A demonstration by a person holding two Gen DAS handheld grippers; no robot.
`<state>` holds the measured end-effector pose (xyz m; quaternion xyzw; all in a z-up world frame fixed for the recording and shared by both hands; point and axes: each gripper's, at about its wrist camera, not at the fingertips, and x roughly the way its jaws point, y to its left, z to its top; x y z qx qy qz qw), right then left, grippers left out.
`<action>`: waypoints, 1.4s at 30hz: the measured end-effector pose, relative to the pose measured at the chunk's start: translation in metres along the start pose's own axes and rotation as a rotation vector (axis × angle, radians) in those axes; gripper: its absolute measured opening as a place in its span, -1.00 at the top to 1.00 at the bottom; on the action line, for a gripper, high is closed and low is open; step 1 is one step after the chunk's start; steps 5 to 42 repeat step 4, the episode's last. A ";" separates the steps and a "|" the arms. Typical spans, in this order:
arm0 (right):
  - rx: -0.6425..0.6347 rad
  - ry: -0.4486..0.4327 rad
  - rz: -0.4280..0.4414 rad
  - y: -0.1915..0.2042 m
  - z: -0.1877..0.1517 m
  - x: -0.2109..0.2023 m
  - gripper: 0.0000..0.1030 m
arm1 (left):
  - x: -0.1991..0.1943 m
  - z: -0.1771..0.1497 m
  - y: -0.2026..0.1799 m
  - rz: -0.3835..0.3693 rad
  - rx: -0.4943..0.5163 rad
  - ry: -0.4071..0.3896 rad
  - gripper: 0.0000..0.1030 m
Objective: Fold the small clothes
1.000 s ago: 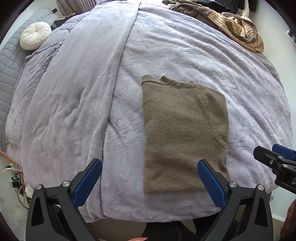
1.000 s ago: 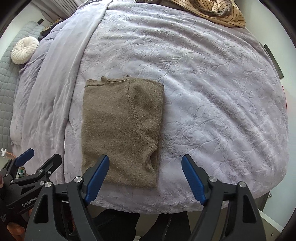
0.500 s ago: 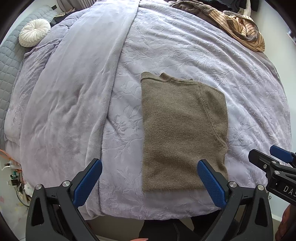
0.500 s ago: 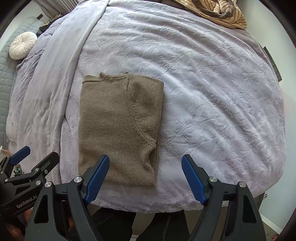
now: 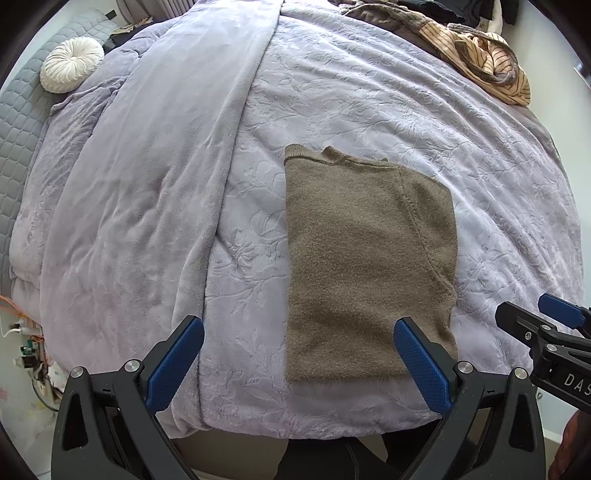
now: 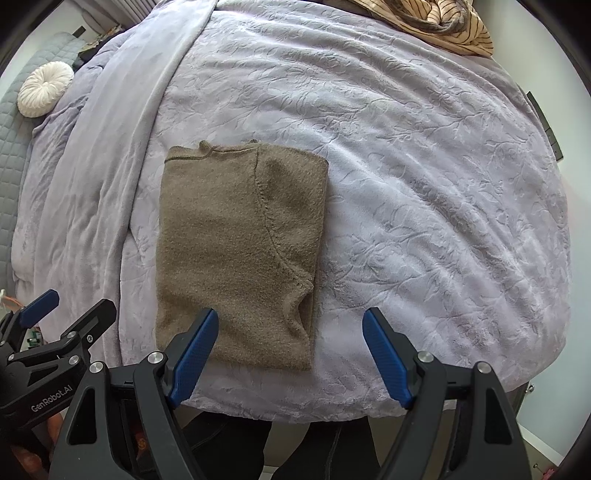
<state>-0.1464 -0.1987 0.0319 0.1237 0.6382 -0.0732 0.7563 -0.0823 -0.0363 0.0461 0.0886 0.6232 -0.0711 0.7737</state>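
Observation:
A brown knit sweater [image 5: 365,266] lies folded into a flat rectangle on the lilac bedspread [image 5: 362,110], its neck at the far end. It also shows in the right wrist view [image 6: 236,251]. My left gripper [image 5: 299,362] is open and empty, held above the bed's near edge over the sweater's near left part. My right gripper [image 6: 290,354] is open and empty above the sweater's near right corner. Each gripper shows at the edge of the other's view: the right one [image 5: 546,332] and the left one [image 6: 62,317].
A striped garment pile [image 5: 480,62] lies at the bed's far right, also in the right wrist view [image 6: 443,22]. A round white cushion [image 5: 72,70] sits at the far left. A smooth lilac blanket [image 5: 147,184] covers the bed's left side. Cables [image 5: 18,325] lie on the floor at left.
Both grippers have pulled back and up a little from the bed, so the sweater looks slightly smaller and farther. The sweater has not moved. Both stay open.

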 end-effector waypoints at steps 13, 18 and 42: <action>-0.005 -0.002 -0.002 0.002 -0.001 0.000 -0.60 | -0.001 0.001 0.002 -0.001 0.009 -0.005 -1.00; -0.005 -0.002 -0.002 0.002 -0.001 0.000 -0.60 | -0.001 0.001 0.002 -0.001 0.009 -0.005 -1.00; -0.005 -0.002 -0.002 0.002 -0.001 0.000 -0.60 | -0.001 0.001 0.002 -0.001 0.009 -0.005 -1.00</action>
